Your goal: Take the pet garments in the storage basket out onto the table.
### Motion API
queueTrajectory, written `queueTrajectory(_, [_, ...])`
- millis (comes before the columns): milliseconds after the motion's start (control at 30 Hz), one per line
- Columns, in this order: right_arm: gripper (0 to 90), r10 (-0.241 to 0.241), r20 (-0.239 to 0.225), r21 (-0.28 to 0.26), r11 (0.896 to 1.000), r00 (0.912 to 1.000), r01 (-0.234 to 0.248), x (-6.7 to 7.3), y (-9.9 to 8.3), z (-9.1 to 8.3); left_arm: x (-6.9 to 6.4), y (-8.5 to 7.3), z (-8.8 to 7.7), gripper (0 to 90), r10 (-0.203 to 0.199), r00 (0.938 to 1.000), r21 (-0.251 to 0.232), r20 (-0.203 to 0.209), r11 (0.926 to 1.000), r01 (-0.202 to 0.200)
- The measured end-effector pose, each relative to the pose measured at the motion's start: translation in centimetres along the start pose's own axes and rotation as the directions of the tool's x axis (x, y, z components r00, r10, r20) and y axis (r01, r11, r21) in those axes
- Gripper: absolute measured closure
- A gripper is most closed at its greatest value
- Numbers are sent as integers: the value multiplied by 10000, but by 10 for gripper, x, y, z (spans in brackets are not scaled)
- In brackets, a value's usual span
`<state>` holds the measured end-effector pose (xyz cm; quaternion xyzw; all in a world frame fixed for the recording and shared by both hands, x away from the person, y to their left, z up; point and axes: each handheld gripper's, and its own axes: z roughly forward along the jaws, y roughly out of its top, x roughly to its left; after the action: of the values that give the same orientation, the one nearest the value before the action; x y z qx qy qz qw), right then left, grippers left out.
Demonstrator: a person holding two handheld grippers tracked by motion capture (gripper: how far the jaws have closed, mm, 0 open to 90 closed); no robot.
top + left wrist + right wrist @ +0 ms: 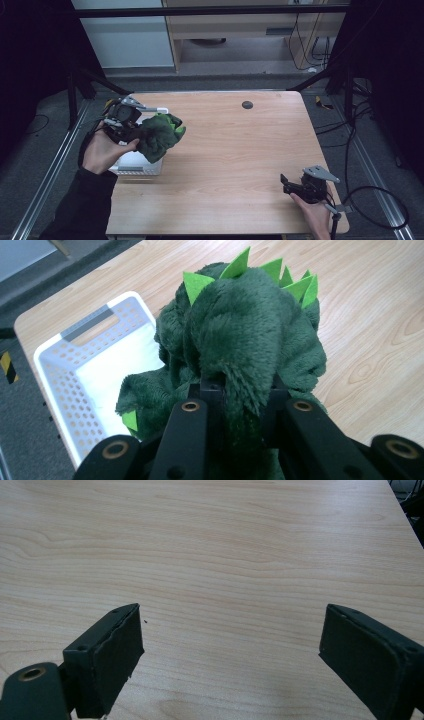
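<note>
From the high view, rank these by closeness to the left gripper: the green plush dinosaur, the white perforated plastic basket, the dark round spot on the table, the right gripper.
1. Green plush dinosaur: clamped in the left gripper, at the table's left.
2. White perforated plastic basket: just below it, at the left edge.
3. Dark round spot: far side, past the middle.
4. Right gripper: near right corner, jaws open.

Left gripper point(134, 131) at nine o'clock, clamped on green plush toy point(160, 135) above white basket point(136, 164); right gripper point(286, 184) at five o'clock, low over wooden table point(235, 150).
</note>
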<state>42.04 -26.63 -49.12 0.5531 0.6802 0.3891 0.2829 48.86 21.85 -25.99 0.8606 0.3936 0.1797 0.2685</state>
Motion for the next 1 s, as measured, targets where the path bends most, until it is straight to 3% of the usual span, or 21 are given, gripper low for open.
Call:
queueTrajectory(700, [102, -17, 88, -249, 9997, 10000, 19, -1, 1, -2, -35, 25, 41, 785, 689, 9949, 354, 736, 9968, -716])
queueTrajectory(1000, [101, -80, 162, -371, 9993, 9998, 86, -2, 1, -2, -54, 34, 70, 784, 976, 9875, 534, 1240, 9931, -1048])
